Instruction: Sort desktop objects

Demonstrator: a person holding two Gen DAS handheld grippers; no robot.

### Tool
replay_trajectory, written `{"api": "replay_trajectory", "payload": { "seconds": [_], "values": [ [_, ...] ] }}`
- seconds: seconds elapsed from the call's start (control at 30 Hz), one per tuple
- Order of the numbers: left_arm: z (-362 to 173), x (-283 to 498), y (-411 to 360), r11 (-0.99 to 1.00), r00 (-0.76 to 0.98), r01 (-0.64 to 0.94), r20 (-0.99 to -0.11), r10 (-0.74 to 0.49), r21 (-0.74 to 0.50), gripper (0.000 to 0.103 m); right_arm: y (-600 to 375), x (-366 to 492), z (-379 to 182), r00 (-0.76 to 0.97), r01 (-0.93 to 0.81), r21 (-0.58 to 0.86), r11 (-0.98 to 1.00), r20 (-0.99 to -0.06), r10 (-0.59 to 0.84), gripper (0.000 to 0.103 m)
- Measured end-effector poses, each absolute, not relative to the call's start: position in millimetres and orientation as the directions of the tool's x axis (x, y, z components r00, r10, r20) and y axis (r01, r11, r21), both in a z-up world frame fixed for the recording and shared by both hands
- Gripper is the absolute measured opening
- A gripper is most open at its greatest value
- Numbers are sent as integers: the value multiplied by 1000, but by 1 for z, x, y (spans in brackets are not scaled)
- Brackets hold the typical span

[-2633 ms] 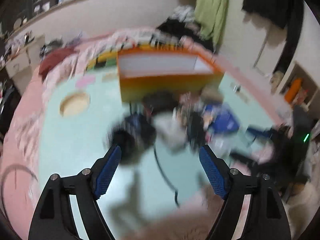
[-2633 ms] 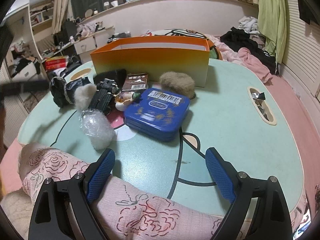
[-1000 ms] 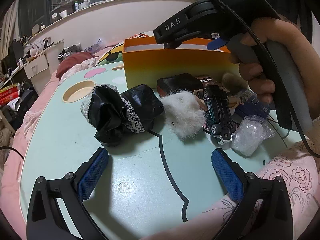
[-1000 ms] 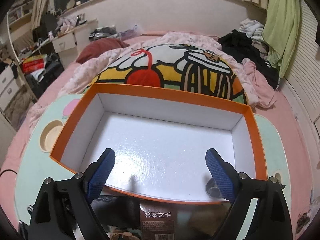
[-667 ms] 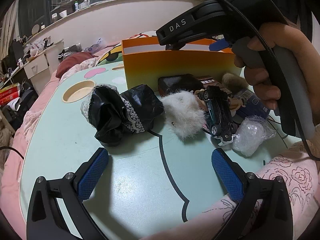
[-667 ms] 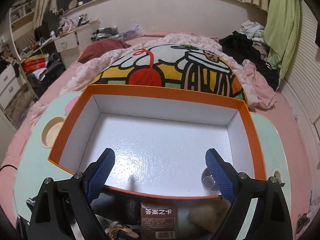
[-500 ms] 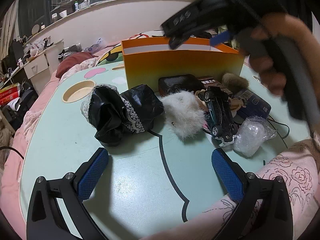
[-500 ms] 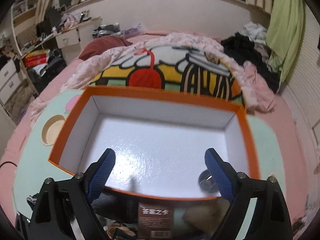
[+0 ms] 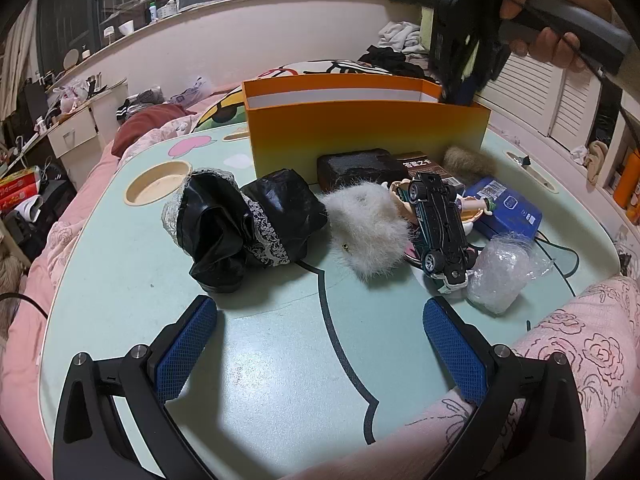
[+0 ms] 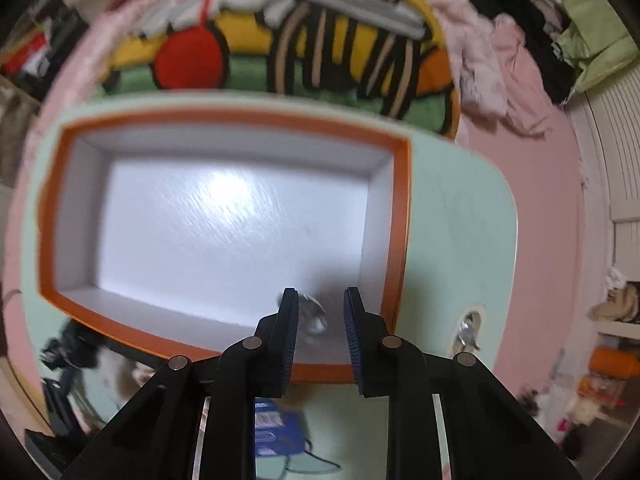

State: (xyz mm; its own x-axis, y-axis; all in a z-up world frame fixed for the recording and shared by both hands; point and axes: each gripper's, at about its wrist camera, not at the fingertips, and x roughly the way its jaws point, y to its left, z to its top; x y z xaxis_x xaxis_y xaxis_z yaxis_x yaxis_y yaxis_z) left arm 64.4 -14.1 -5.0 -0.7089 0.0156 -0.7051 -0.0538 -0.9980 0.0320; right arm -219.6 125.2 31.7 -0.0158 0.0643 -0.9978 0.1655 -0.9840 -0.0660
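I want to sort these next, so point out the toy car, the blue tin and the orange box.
Toy car [image 9: 440, 232], left wrist view, on its dark underside.
Blue tin [image 9: 506, 210], left wrist view, on its lid.
Orange box [image 9: 368, 140], left wrist view, on its front wall.

One orange box [image 9: 366, 130], two fur puffs [image 9: 366, 226], one toy car [image 9: 440, 226], one blue tin [image 9: 506, 212].

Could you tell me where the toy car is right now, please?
In the left wrist view, the toy car lies right of centre on the table, between the white fluffy piece and the bubble-wrap bundle.
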Motion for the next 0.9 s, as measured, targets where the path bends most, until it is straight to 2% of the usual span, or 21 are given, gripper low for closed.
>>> {"api": "replay_trajectory", "payload": {
  "seconds": [0.07, 0.13, 0.23, 0.33, 0.53, 0.7, 0.73, 0.8, 0.83, 0.87, 0.9],
  "values": [
    [-5, 64, -14, -998, -708, -54, -706, 14, 34, 103, 120, -222, 12, 10, 184, -132, -974, -991, 136, 17],
    [-4, 64, -13, -998, -710, -52, -704, 9, 40, 103, 116, -224, 7, 47, 190, -74, -979, -995, 84, 8],
    [-4, 63, -15, -998, -710, -51, -704, 13, 33, 103, 116, -223, 12, 36, 203, -45, -978, -998, 53, 7],
    [-4, 62, -15, -998, -711, -50, -704, 13, 32, 103, 122, -219, 15, 11, 187, 14, -982, -1000, -13, 2],
    [-4, 60, -16, -998, -710, -48, -704, 12, 31, 103, 144, -195, 72, -208, 172, 204, -964, -949, -238, 2],
    [-4, 60, -17, -998, -710, -49, -704, 12, 32, 103, 142, -157, 111, -287, 266, 239, -934, -905, -314, 2],
    [-4, 60, -16, -998, -710, -50, -704, 13, 32, 103, 137, -157, 111, -292, 272, 204, -941, -914, -282, 3],
    [-4, 61, -16, -998, -710, -48, -704, 12, 32, 103, 129, -165, 103, -269, 253, 137, -958, -941, -206, 15],
    [-4, 60, -16, -998, -710, -48, -704, 11, 32, 103, 125, -170, 95, -231, 236, 111, -965, -959, -167, 32],
    [-4, 60, -16, -998, -711, -48, -704, 11, 33, 103, 124, -180, 84, -183, 217, 101, -971, -973, -142, 37],
    [-4, 61, -15, -998, -710, -49, -704, 12, 33, 103, 124, -189, 76, -140, 207, 91, -974, -983, -122, 37]
  ]
}}
